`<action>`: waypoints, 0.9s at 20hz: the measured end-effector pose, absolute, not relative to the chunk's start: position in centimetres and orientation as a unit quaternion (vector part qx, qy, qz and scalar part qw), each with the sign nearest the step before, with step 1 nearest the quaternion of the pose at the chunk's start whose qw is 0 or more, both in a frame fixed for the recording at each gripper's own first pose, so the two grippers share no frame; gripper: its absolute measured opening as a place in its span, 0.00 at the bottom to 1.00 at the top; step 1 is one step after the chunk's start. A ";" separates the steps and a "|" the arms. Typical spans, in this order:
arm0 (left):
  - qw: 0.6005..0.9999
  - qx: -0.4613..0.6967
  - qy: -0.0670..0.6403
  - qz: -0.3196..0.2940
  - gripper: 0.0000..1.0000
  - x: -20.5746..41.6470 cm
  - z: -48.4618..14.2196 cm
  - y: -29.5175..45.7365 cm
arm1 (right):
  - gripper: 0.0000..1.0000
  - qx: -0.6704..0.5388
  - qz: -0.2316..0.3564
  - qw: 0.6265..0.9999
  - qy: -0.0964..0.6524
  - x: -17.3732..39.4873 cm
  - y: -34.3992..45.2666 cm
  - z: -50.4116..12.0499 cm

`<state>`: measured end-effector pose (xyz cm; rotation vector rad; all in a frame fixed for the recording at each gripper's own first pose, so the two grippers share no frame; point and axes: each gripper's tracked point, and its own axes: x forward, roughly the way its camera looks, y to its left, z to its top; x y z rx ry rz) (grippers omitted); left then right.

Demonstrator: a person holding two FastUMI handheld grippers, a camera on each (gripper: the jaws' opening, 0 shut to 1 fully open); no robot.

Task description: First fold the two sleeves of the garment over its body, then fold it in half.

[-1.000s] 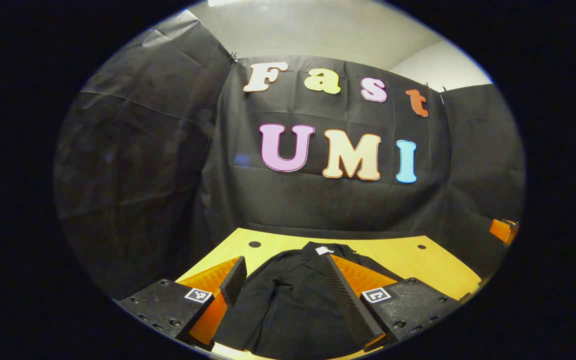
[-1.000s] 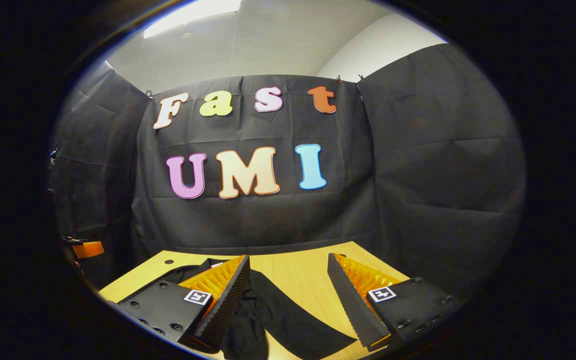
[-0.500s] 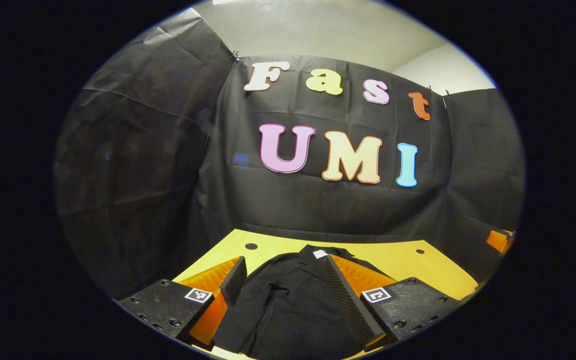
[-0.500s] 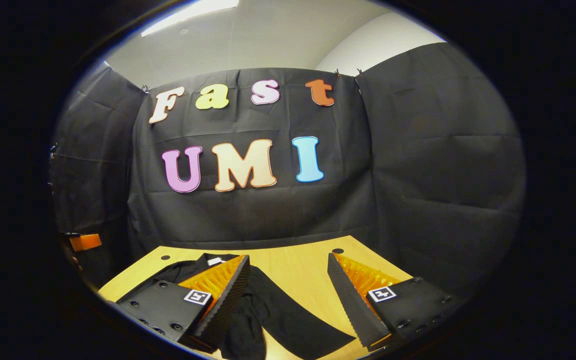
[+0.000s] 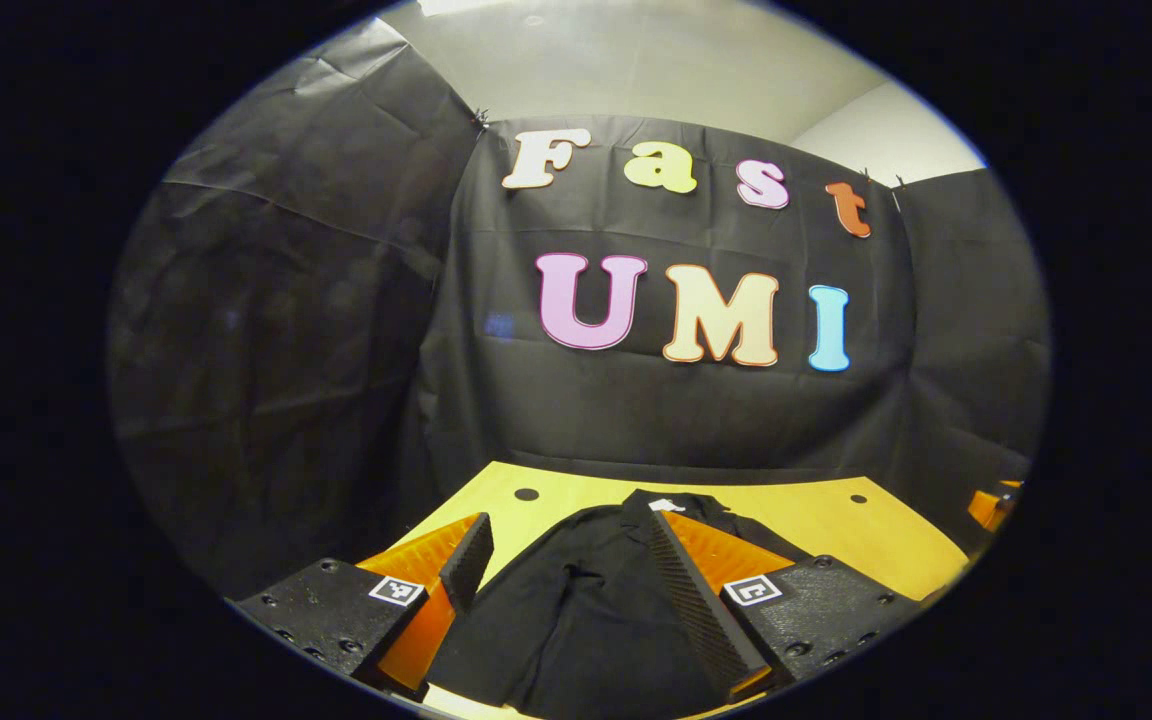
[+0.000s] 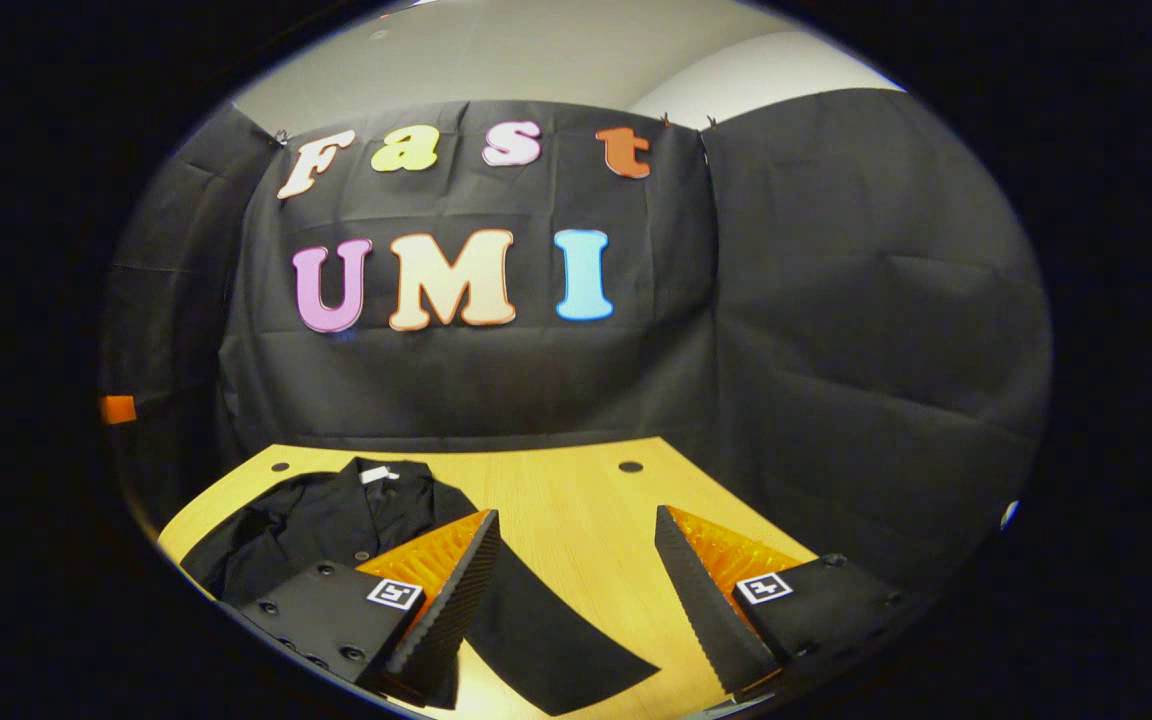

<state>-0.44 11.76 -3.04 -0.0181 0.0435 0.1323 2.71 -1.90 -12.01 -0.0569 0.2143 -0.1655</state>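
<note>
A black collared garment (image 5: 576,610) lies flat on the yellow wooden table (image 5: 816,520), its collar with a white tag (image 5: 666,505) at the far end. My left gripper (image 5: 568,520) hovers open above its body, holding nothing. In the right gripper view the garment (image 6: 326,520) lies to the left. One sleeve (image 6: 566,640) stretches out across the table toward the near right. My right gripper (image 6: 576,513) is open above that sleeve and the bare wood, with nothing between its fingers.
The table (image 6: 576,490) has small dark holes (image 6: 630,466) near its far corners and ends at the black cloth wall (image 6: 836,350). An orange piece (image 5: 986,505) shows at the right edge of the left gripper view, and another (image 6: 118,408) at the left edge of the right gripper view.
The right gripper view has shifted so that more of the table and the garment's collar and body show. The left gripper view has drifted slightly. Both grippers stay open.
</note>
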 end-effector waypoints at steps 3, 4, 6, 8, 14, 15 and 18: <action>0.996 -0.006 0.020 0.086 0.91 -1.0 -2.9 13.0 | 0.98 -0.019 -0.087 0.984 0.155 2.8 -3.4 -16.8; 0.996 -0.006 0.019 0.090 0.92 -1.3 -2.9 13.3 | 0.95 -0.018 -0.088 0.982 0.169 2.8 -3.7 -18.2; 0.995 -0.004 0.017 0.098 0.92 -1.8 -2.8 13.8 | 0.98 -0.019 -0.089 0.977 0.193 2.9 -4.4 -20.9; 0.994 -0.001 0.022 0.105 0.91 -2.2 -3.2 14.3 | 0.95 -0.013 -0.089 0.968 0.233 2.6 -4.9 -24.4; 0.994 0.010 0.028 0.110 0.92 -2.6 -3.3 14.3 | 0.99 -0.009 -0.083 0.952 0.293 2.6 -5.1 -29.1; 0.994 0.012 0.028 0.108 0.92 -2.5 -3.4 14.2 | 0.99 -0.007 -0.081 0.951 0.299 2.5 -5.0 -29.8; 0.995 0.015 0.029 0.099 0.92 -2.4 -3.3 13.4 | 0.98 -0.010 -0.081 0.943 0.324 2.3 -5.5 -31.8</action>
